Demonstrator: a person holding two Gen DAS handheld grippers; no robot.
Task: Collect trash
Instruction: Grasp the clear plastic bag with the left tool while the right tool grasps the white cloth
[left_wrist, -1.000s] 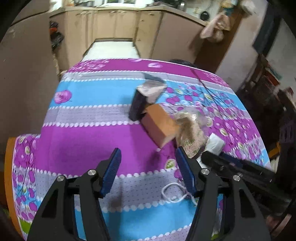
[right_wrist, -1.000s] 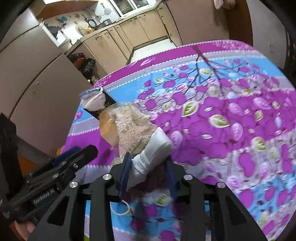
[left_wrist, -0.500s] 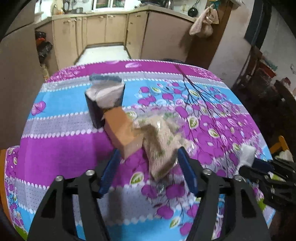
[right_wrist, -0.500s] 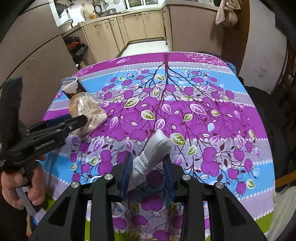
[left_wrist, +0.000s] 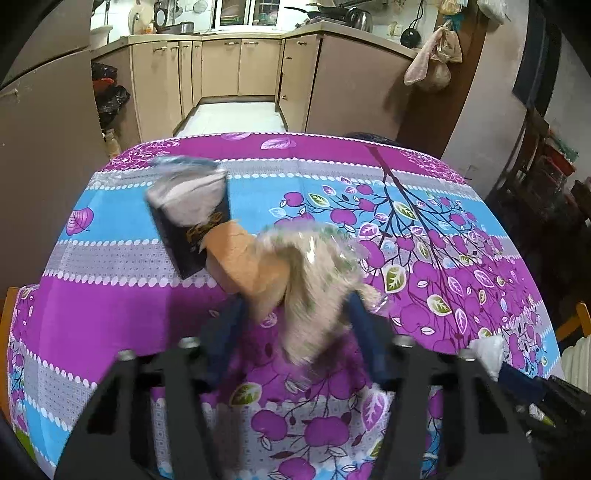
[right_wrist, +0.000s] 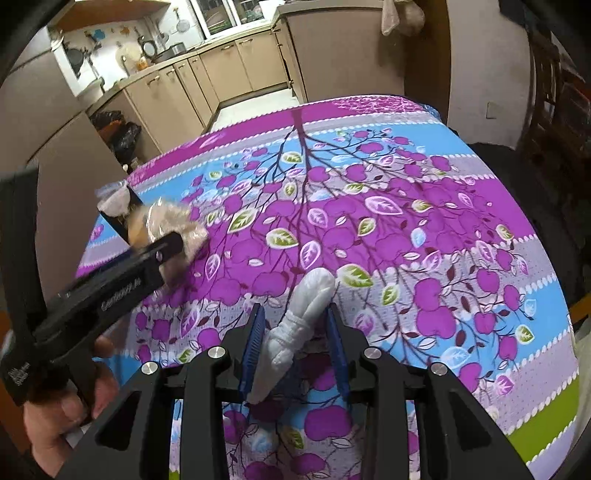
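Observation:
A clear plastic bag of tan crumbs (left_wrist: 317, 280) lies on the flowered tablecloth (left_wrist: 110, 295), leaning on an orange-brown paper piece (left_wrist: 240, 254) and a dark carton stuffed with crumpled paper (left_wrist: 188, 225). My left gripper (left_wrist: 295, 302) straddles the bag's near end. Its jaws are closing, and a strip of cloth still shows between the left finger and the bag. In the right wrist view the left gripper (right_wrist: 173, 243) is seen from the side at the bag (right_wrist: 177, 225). My right gripper (right_wrist: 295, 310) is shut and tightening on a knotted white bundle (right_wrist: 303, 321), held above the cloth.
A hand (right_wrist: 62, 417) holds the left gripper's handle. Beyond the table's far edge stand beige kitchen cabinets (left_wrist: 221, 66), with black rubbish bags (left_wrist: 110, 96) on the floor at left. A cloth hangs on a post (left_wrist: 432, 62), and dark furniture stands at the right.
My left gripper moved forward until the plastic bag sat between its jaws, which have narrowed. My right gripper carried the white bundle away from the pile, out over the flowered part.

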